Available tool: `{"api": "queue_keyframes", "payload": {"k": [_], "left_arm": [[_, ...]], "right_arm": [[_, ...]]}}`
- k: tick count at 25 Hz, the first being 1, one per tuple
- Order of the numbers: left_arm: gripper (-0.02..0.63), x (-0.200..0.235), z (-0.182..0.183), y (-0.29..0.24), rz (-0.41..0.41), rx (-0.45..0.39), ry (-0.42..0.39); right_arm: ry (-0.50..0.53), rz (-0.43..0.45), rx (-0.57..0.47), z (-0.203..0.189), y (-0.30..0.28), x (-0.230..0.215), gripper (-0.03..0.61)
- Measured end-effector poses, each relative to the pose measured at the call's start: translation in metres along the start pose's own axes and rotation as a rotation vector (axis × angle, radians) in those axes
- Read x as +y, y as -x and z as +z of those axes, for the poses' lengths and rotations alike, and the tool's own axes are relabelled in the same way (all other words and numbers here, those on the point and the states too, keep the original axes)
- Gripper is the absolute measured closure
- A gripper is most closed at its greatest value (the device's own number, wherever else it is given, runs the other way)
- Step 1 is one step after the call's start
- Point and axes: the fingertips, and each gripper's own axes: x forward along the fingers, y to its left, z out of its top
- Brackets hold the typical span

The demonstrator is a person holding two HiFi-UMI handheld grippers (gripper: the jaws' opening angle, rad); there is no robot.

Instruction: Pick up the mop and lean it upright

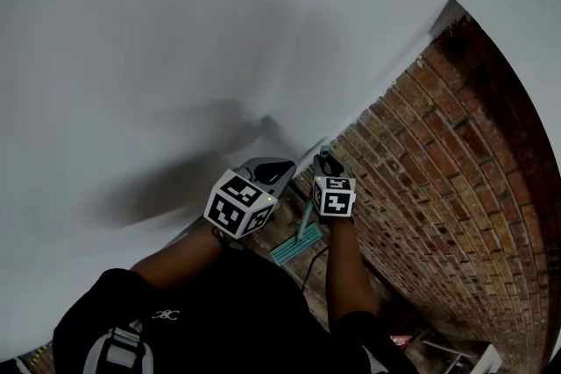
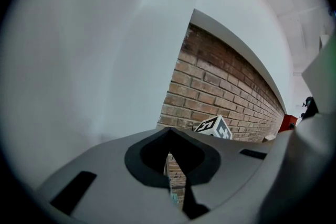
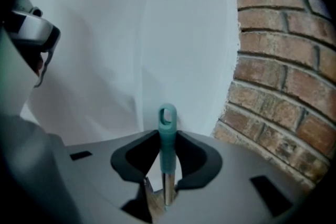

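The mop stands nearly upright, its teal head [image 1: 289,248] down below and its shaft [image 1: 308,219] rising between my hands. Its teal handle tip with a hanging loop [image 3: 167,131] rests against the white wall [image 3: 105,60], close to where the brick wall [image 3: 283,86] begins. My right gripper [image 1: 325,158] [image 3: 167,147] is open around the top of the shaft, with a thin gap showing on the left side. My left gripper [image 1: 282,165] [image 2: 169,150] is shut and empty, just left of the mop. A sliver of teal [image 2: 173,198] shows through its slit.
A white wall [image 1: 175,57] fills the left and the top, and a brick wall [image 1: 438,188] runs along the right. The right gripper's marker cube [image 2: 215,127] shows in the left gripper view. A red object [image 2: 287,122] stands far off, with some clutter [image 1: 443,352] at the bottom right.
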Motion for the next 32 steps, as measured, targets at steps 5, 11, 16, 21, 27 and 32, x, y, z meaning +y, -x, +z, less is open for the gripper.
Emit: {"api": "queue_keyframes", "payload": {"k": [5, 11, 16, 21, 27, 32], "left_arm": [[0.623, -0.018, -0.022, -0.017, -0.052, 0.051, -0.014], [0.623, -0.051, -0.034, -0.058, -0.164, 0.109, -0.032], [0.623, -0.084, -0.037, -0.089, -0.226, 0.127, -0.056], [0.623, -0.131, -0.046, -0.107, -0.329, 0.154, -0.094], [0.623, -0.175, -0.052, -0.119, -0.425, 0.175, -0.14], [0.623, -0.201, -0.059, -0.121, -0.472, 0.188, -0.167]], "right_arm": [[-0.053, -0.044, -0.066, -0.01, 0.031, -0.013, 0.469], [-0.188, -0.138, -0.139, -0.032, 0.091, -0.034, 0.462], [-0.236, -0.25, -0.173, -0.052, 0.138, -0.065, 0.463], [-0.29, -0.338, -0.197, -0.081, 0.189, -0.084, 0.465], [-0.362, -0.442, -0.223, -0.106, 0.234, -0.101, 0.466], [-0.396, -0.51, -0.22, -0.127, 0.262, -0.11, 0.468]]}}
